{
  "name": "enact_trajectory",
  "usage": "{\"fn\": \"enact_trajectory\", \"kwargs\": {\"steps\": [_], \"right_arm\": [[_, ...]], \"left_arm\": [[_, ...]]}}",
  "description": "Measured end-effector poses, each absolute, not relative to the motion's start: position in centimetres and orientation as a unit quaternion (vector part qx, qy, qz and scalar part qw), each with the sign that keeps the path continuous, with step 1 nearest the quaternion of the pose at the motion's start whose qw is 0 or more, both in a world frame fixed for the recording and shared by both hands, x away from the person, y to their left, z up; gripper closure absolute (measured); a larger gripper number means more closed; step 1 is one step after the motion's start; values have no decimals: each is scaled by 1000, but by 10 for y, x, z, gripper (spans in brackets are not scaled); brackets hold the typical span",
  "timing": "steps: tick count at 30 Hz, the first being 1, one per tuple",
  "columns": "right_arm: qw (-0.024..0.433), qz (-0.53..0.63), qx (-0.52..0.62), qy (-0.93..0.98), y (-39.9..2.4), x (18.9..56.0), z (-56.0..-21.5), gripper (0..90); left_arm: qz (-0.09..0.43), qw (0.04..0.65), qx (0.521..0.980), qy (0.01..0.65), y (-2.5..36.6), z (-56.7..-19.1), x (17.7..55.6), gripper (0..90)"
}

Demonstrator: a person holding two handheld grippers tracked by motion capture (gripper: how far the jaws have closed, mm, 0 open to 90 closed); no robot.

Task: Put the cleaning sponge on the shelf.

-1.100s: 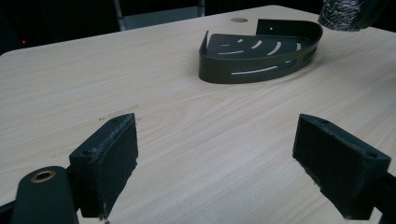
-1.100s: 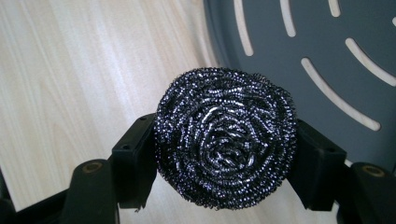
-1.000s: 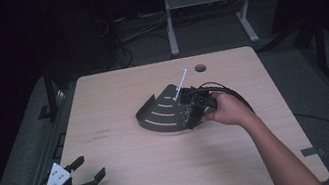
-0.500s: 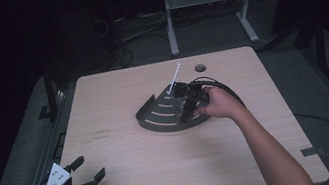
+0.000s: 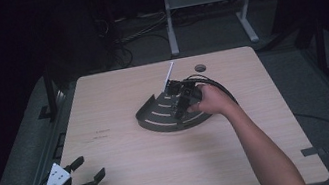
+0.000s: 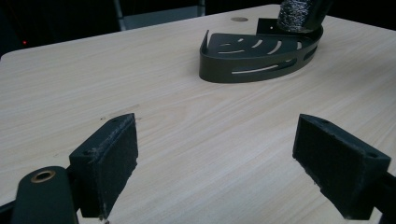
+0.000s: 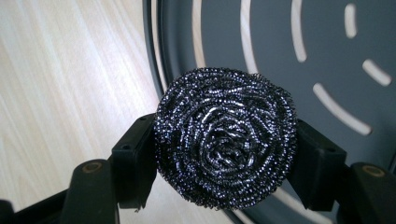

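A dark quarter-round slotted corner tray [image 5: 156, 116] [image 6: 261, 56] [image 7: 280, 42] lies at the middle of the wooden table [image 5: 139, 162]. My right gripper [image 5: 180, 104] [image 7: 226, 158] hangs over the tray's curved rim, shut on a round steel-wool scourer [image 7: 226, 140] [image 6: 299, 14] squeezed between both pads. A white plate on that gripper sticks up toward the back. Near the table's front left corner my left gripper [image 5: 87, 170] [image 6: 215, 163] stands open, nothing between its fingers, pointing across the table toward the tray.
A round cable hole [image 5: 200, 67] [image 6: 239, 19] sits near the table's far edge. A metal stand [image 5: 204, 9] and cables lie on the dark floor behind the table. Bare wood spreads between the left gripper and the tray.
The right hand with the scourer has shifted left and slightly down, from the tray's right side toward its middle. The left gripper has stayed in place.
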State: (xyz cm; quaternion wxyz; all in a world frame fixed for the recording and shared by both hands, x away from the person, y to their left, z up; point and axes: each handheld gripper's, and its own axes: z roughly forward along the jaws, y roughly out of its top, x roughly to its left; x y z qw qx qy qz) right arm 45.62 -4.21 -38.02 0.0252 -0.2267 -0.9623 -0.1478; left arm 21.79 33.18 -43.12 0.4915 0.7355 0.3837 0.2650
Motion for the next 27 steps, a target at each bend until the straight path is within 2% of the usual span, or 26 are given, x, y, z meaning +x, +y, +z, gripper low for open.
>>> {"fn": "enact_trajectory", "kwargs": {"steps": [27], "right_arm": [[24, -136, -257, -957, -31, 477, -416, 321]], "left_arm": [[265, 492, 735, 386, 333, -431, 217, 135]]}}
